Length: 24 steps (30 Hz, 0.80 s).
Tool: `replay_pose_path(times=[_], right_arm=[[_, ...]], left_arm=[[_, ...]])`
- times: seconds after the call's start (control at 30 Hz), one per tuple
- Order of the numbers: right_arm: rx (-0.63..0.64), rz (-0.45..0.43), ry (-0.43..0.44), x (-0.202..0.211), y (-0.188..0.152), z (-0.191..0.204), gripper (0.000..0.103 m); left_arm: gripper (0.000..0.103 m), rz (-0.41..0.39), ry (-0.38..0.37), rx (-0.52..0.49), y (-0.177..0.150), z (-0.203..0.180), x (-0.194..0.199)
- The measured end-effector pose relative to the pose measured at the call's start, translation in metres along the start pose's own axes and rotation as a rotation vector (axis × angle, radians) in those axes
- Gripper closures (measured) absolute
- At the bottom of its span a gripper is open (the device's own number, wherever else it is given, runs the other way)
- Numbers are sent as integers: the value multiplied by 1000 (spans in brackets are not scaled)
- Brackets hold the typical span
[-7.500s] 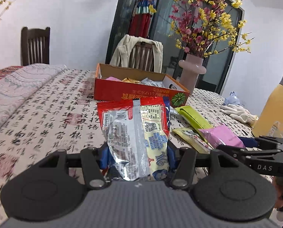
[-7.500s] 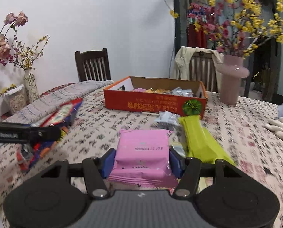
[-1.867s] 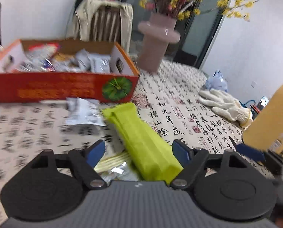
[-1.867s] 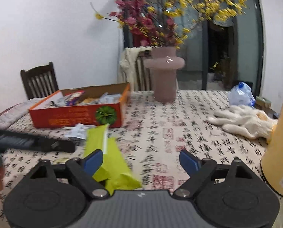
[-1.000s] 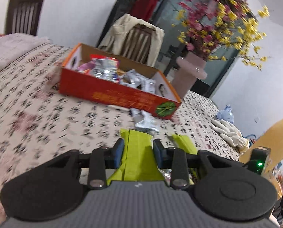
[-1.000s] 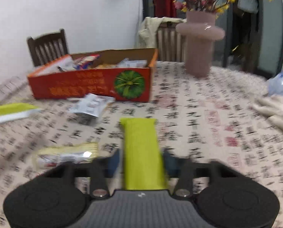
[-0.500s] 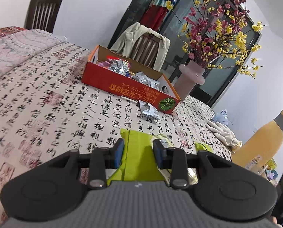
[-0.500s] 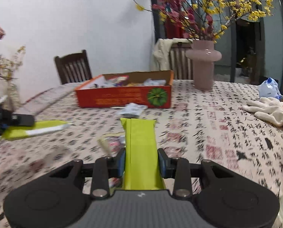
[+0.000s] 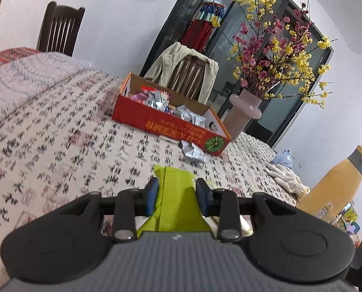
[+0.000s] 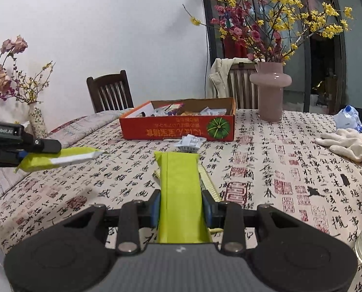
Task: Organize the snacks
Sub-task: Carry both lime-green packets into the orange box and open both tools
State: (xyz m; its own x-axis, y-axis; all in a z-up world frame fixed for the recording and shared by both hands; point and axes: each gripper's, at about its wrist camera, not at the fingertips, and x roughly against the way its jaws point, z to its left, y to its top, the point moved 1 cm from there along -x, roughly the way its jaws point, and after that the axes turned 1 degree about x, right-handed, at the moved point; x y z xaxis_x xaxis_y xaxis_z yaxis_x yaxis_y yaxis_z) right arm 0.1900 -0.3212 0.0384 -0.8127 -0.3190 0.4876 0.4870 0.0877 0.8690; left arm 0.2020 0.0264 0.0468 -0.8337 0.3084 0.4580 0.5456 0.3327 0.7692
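- The left gripper (image 9: 176,189) points slightly downward over the table (image 9: 59,131), its blue pads narrowed onto a green snack packet (image 9: 177,202), which sticks forward between them, clear of the cloth.
- From the right wrist view that same left gripper (image 10: 22,154) comes in over the table's left edge, its packet (image 10: 64,157) held nearly level in the air.
- The right gripper (image 10: 181,206) also tilts gently down, pads pressed on a second green snack packet (image 10: 179,194), raised above the table's near-middle.
- The red snack box (image 10: 178,129) sits toward the far edge, packets inside.
- A small silver packet (image 10: 189,143) lies just in front of the box.
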Motion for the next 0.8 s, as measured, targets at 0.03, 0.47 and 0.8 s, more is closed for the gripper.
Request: replay_pose_path(times=[0.03,0.47,0.8], right_arm=[[-1,-5,0,-1,2,-1,69],[29,-50,-20,-77,85,-18,69],[-52,-51,-36,-210,173,-63,69]], left_arm=[[69,-5,1,-6,4,0,-2],[69,-135,41,-134,126,5,-78],[69,-115,142,-136,217,47,-232]])
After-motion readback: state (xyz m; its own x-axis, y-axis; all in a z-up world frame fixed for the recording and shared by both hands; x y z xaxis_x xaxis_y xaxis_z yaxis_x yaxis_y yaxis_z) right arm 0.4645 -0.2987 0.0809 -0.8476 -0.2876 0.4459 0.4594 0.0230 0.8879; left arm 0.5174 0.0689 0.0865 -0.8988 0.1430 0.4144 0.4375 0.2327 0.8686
